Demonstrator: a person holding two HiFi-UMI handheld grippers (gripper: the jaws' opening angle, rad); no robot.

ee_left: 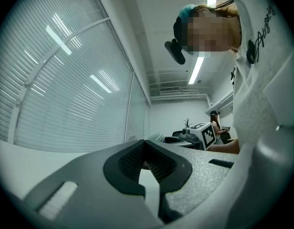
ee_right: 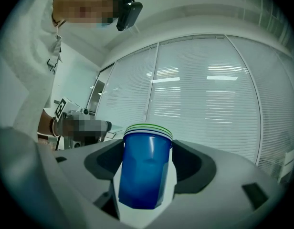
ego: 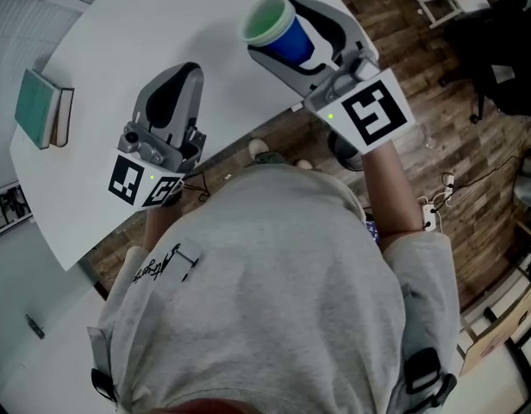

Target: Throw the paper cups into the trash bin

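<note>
Over the white round table's (ego: 145,24) near edge, my right gripper (ego: 283,33) clamps the nested blue paper cups (ee_right: 146,168), rims pointing away along the jaws. My left gripper (ego: 181,76) is closed and empty. No trash bin is visible.

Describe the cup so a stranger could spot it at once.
Find the white table. Near its right edge the right tool grips a cup. It alone is blue outside, green inside; the left tool is empty.
</note>
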